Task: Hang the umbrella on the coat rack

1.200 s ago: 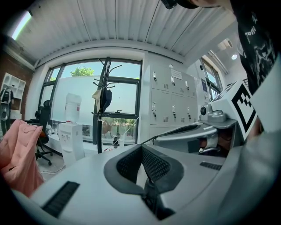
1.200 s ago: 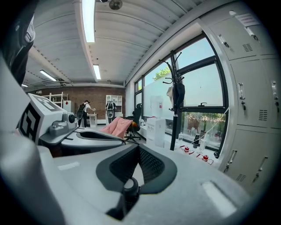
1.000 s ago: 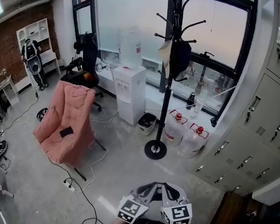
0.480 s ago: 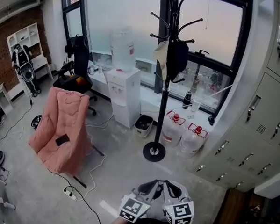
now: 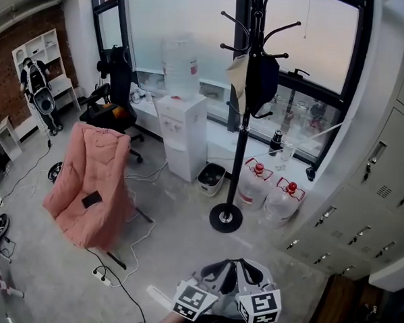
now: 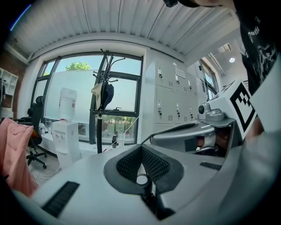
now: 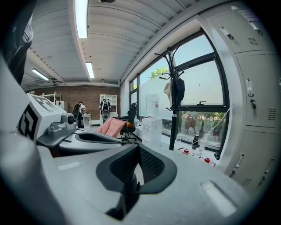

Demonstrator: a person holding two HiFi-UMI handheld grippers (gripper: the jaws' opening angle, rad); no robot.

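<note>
The black coat rack [image 5: 243,126] stands ahead by the window, with a dark bag and a beige item hanging on its upper hooks. It also shows as the coat rack [image 6: 99,114] in the left gripper view and the coat rack [image 7: 173,114] in the right gripper view. I cannot make out an umbrella in any view. My left gripper [image 5: 215,273] and right gripper [image 5: 250,273] sit side by side at the bottom of the head view, pointing toward the rack's base. The left gripper [image 6: 141,147] and the right gripper [image 7: 138,147] are both shut, with nothing seen between the pads.
A pink padded chair [image 5: 93,179] stands left and a white water dispenser [image 5: 182,133] sits by the window. Two water jugs [image 5: 268,191] and a small bin [image 5: 210,177] flank the rack's base. Grey lockers [image 5: 369,200] line the right side. Cables and a power strip [image 5: 101,272] lie on the floor.
The room has shifted slightly in the head view as the person moves. Both grippers keep the same side-by-side pose and stay shut.
</note>
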